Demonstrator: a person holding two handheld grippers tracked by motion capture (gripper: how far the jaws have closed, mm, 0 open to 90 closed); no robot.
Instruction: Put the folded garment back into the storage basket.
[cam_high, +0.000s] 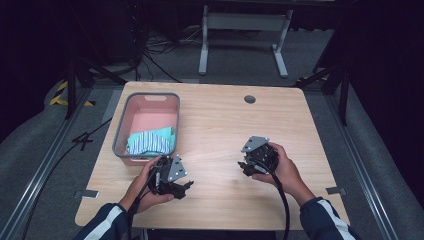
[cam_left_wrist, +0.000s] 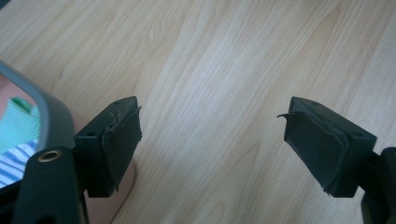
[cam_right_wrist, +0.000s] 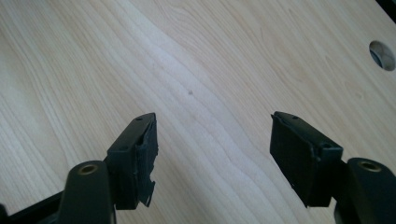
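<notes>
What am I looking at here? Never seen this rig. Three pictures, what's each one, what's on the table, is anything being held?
No robot here: a person sits at a wooden table and holds a handheld two-jaw gripper in each hand.

The high view looks down from above the person's side. It shows the left gripper and the right gripper, both low over the table.

The other two pictures come from cameras riding on the grippers, looking along their black jaws. In the left gripper view and the right gripper view the jaws stand wide apart with bare wood between them, so nothing is held.

On the table sits a grey-rimmed pink basket with folded cloth inside, striped and teal. A round hole sits near the far edge.
</notes>
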